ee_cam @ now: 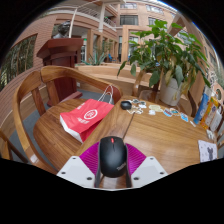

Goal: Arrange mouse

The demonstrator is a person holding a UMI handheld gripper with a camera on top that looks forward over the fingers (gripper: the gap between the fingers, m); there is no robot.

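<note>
A black computer mouse [112,156] with a scroll wheel and a small red logo sits between the two fingers of my gripper [112,150]. The magenta pads [88,158] press against both of its sides, so the gripper is shut on it. The mouse points away from me, over the near edge of a round wooden table [155,135]. Its underside is hidden, and I cannot tell whether it touches the tabletop.
A red and white bag [88,115] lies on the table just ahead and to the left. A small dark object [126,104] and scattered cards [165,113] sit farther back, with papers [207,150] at the right. Wooden chairs [40,95] ring the table; a potted plant [170,55] stands behind.
</note>
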